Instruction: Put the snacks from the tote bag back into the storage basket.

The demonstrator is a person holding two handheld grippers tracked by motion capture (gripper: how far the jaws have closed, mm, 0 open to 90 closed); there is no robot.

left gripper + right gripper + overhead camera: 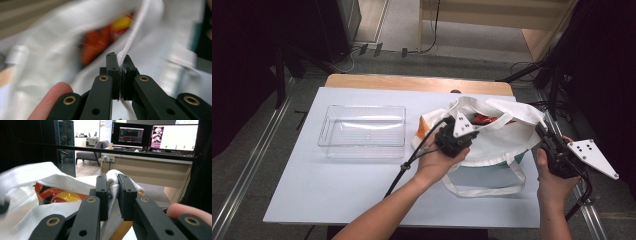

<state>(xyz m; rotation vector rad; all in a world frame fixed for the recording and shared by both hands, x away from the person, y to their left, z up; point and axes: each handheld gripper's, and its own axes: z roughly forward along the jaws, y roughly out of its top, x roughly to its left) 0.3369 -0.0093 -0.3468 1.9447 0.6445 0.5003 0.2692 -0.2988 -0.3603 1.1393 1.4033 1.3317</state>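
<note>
White cloth bag (492,142) gapes, orange packet (53,193) inside.

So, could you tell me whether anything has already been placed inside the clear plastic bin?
No, the clear plastic bin on the white table shows nothing but its own bare, see-through bottom in the high view.

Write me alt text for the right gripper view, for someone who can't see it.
The right gripper has its two black jaws clamped on a fold of the white tote bag, whose open mouth shows an orange snack packet inside. Behind are a wooden desk and lit monitors.
</note>
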